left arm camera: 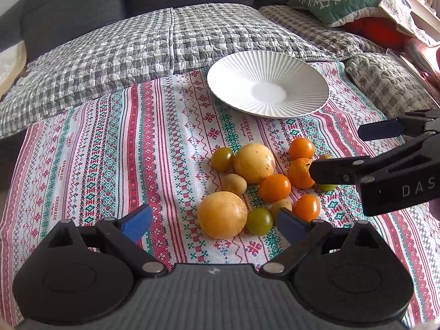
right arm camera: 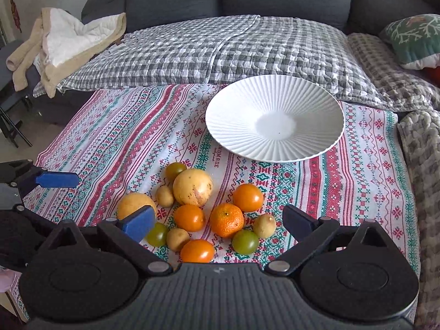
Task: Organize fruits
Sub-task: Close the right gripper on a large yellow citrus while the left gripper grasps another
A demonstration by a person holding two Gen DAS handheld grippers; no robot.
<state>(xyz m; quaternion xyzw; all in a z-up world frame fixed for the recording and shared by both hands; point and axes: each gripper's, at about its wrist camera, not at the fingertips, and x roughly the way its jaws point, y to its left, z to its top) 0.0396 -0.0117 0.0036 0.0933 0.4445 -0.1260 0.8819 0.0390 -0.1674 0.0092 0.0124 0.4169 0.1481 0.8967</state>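
Both tongs, left tongs (left arm camera: 214,221) and right tongs (right arm camera: 218,220), held apart, nothing clamped. Plate (right arm camera: 239,104) bare. Big yellow fruit (left arm camera: 222,215) best straddled centrally, squeezed gently, neighbours left unbumped.

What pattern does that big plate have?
Plain white plate with fine ridges fanning out from a smooth centre; clearest in the right wrist view.

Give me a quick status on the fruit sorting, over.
Left tongs and right tongs open, empty, above fruit pile. White plate bare. All fruit on tablecloth. Path clear.
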